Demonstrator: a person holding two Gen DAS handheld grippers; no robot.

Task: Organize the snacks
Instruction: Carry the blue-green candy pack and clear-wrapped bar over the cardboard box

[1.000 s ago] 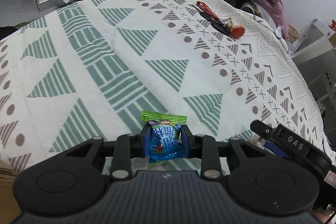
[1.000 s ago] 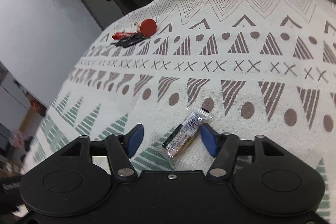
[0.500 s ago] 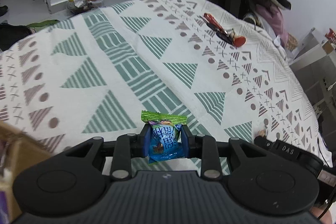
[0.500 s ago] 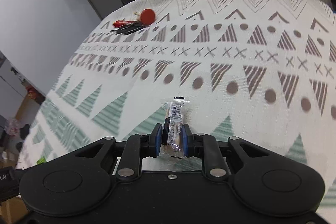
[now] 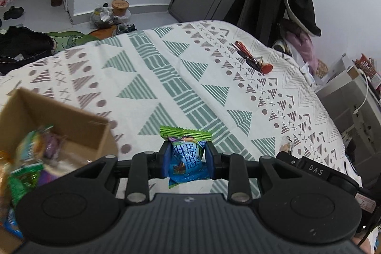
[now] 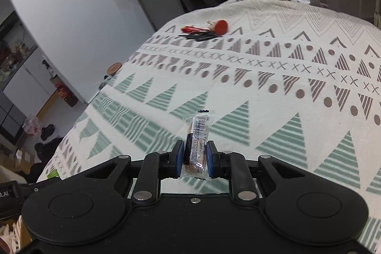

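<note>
Left gripper (image 5: 187, 160): jaws drawn in narrow and clamping a blue snack packet (image 5: 187, 158) with a green crimped top edge; the packet is standing upright between the blue pads and hanging above the patterned tablecloth (image 5: 166, 77).

Right gripper (image 6: 195, 160): jaws pinching a clear-wrapped snack bar (image 6: 197, 142), barcode showing, its sealed end pointing up; it is being held clear of the cloth.

Cardboard box (image 5: 59, 120): sitting open at the left of the left wrist view, beside the left gripper, holding blurred green and purple snack wrappers (image 5: 35, 149).

Bunch of keys with a red tag (image 6: 204, 31): lying at the far end of the cloth, well apart from both grippers.
</note>
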